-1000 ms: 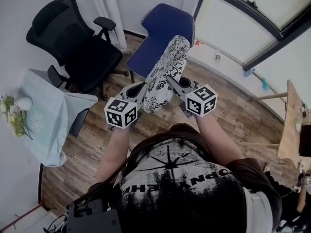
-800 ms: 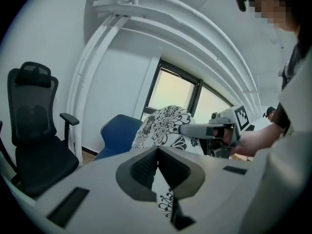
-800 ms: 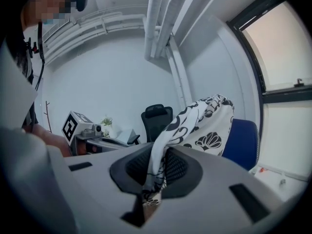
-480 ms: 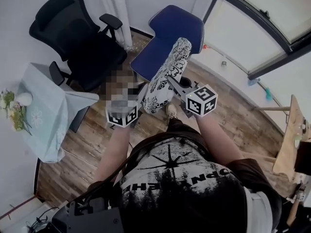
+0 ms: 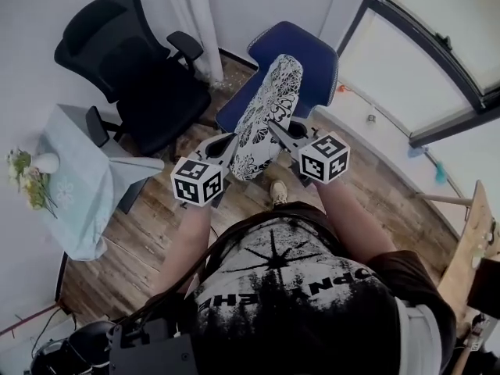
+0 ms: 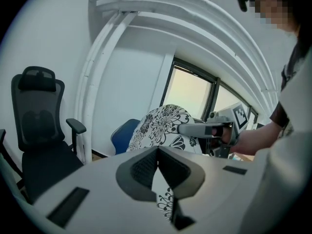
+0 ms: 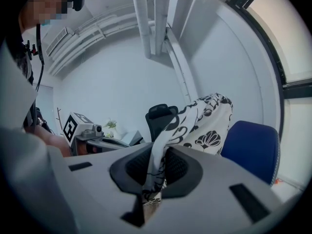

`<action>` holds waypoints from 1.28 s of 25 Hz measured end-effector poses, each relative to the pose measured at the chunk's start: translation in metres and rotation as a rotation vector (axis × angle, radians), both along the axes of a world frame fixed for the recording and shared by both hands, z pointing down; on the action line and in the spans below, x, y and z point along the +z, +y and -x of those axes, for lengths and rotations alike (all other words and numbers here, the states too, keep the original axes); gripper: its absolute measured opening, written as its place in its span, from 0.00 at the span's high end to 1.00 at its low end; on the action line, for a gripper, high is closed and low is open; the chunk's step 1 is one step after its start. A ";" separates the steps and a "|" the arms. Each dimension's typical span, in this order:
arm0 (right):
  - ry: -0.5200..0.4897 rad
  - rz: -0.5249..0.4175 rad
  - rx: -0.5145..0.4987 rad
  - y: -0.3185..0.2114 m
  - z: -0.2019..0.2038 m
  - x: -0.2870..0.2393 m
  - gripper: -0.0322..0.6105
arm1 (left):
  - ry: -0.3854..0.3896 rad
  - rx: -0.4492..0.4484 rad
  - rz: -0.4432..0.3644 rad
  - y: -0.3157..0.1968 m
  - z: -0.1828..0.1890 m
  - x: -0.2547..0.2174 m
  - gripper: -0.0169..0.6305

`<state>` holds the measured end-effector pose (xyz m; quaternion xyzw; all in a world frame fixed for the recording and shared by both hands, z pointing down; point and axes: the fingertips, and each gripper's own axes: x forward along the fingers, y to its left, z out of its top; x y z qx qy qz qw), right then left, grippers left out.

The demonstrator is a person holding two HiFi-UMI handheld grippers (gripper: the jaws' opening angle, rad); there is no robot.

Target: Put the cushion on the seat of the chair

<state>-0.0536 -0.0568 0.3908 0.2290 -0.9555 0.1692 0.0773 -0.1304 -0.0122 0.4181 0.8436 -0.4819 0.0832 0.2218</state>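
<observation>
Now we hold the white, black-flowered fabric cushion upright in the air before the blue upholstered chair — left hand-held gripper and right hand-held gripper each clenched on its lower edge. Light, soft, floppy, we judge — best pinched at two edges.

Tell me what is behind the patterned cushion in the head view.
The blue chair: its backrest and a strip of its seat show beside the cushion. Most of the seat is covered, so nothing there can be seen.

Arms outstretched — left gripper and right gripper clamp the cushion.
</observation>
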 end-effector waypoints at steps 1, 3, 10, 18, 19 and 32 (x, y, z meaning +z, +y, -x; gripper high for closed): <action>-0.003 0.001 -0.008 -0.007 0.000 -0.001 0.90 | -0.003 -0.007 0.000 -0.006 0.000 -0.001 0.95; -0.008 0.005 -0.023 -0.020 0.001 -0.001 0.90 | -0.009 -0.019 0.000 -0.019 -0.001 -0.002 0.95; -0.009 0.019 -0.090 -0.059 0.000 0.003 0.90 | -0.017 -0.070 0.008 -0.060 -0.007 0.004 0.95; 0.005 0.040 -0.152 -0.097 -0.004 0.015 0.90 | -0.013 -0.129 0.021 -0.095 -0.012 0.013 0.95; 0.007 0.040 -0.158 -0.101 -0.004 0.016 0.90 | -0.013 -0.138 0.022 -0.098 -0.012 0.014 0.95; 0.077 0.015 -0.244 -0.127 0.006 0.026 0.90 | 0.031 -0.208 0.010 -0.129 -0.004 0.025 0.95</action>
